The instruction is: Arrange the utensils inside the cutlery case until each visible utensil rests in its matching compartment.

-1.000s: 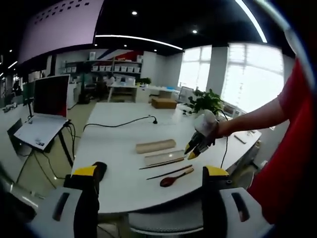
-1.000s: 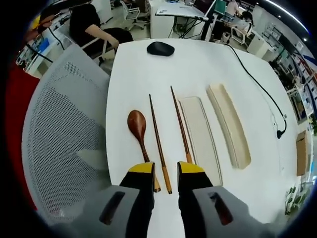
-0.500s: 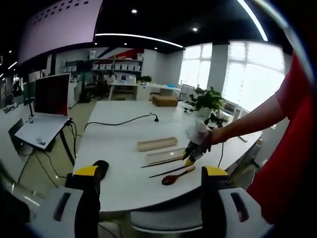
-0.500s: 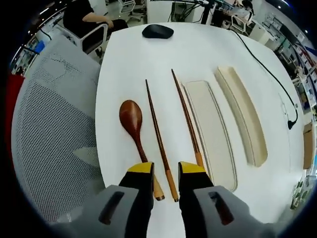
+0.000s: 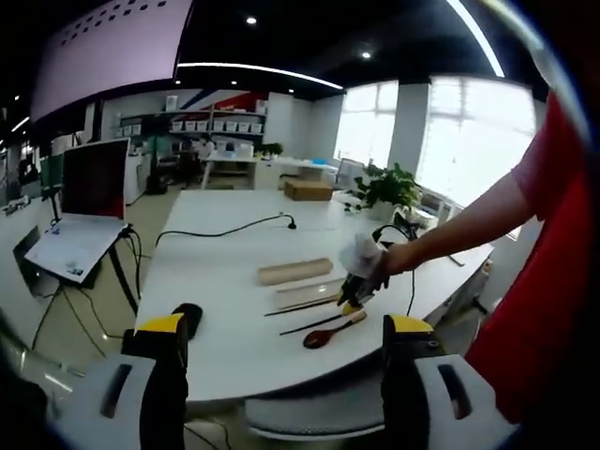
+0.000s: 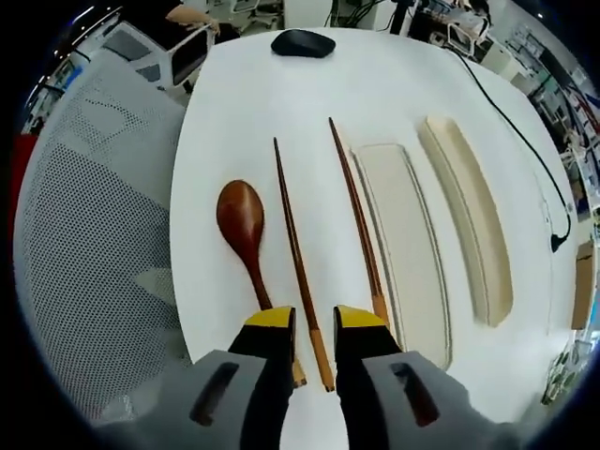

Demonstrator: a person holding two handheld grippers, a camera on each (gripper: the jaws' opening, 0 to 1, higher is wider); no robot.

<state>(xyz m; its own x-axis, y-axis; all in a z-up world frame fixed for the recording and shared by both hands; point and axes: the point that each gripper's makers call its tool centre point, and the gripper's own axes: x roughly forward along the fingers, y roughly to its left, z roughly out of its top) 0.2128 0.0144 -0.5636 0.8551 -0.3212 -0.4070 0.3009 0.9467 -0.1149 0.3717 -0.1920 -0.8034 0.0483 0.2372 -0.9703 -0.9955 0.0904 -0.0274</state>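
Observation:
A brown wooden spoon (image 6: 241, 214) and two dark chopsticks (image 6: 292, 239) (image 6: 353, 206) lie side by side on the white table (image 6: 375, 84). To their right lie two beige case halves, a flat one (image 6: 405, 248) and a deeper one (image 6: 469, 225), both with nothing in them. My right gripper (image 6: 317, 321) hovers over the utensils' near ends, its jaws slightly apart with one chopstick's tip under the gap. In the left gripper view it (image 5: 349, 302) reaches down to the chopsticks (image 5: 305, 307) beside the spoon (image 5: 328, 336). My left gripper (image 5: 287, 325) stands wide open, well back from the table.
A black mouse (image 6: 302, 41) sits at the table's far end and a black cable (image 6: 511, 112) runs along the right. A grey mesh chair (image 6: 84, 234) stands against the table's left edge. A person's arm in a red sleeve (image 5: 553, 234) holds the right gripper.
The right gripper has sunk lower and nearer to the utensils' near ends; in the left gripper view it has come down and leftward to the chopsticks. The utensils have not moved.

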